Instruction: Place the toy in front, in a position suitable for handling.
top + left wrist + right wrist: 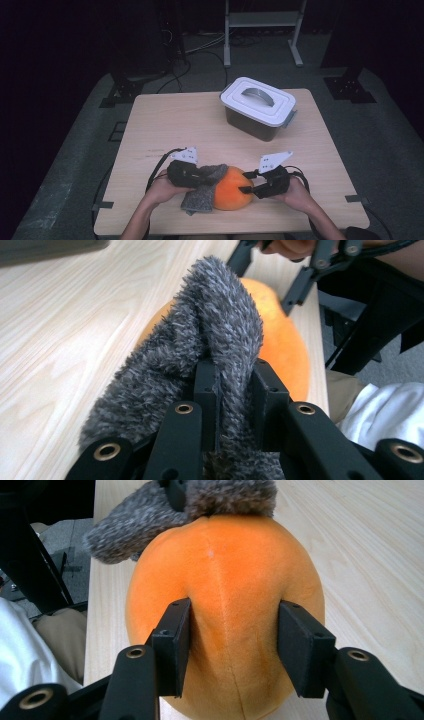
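Flanking the orange plush (234,194): left gripper (192,175) jaws clamping grey cloth (200,192), right gripper (252,189) jaws pinching plush.

The high view looks forward and down from above the person's side onto the whole table (165,115). Each gripper view rides close behind its own fingers, the two facing one another along the near table edge. All three views share the orange plush (231,195) (280,335) (225,590) and the grey furry cloth (202,187) (200,345) (150,515).
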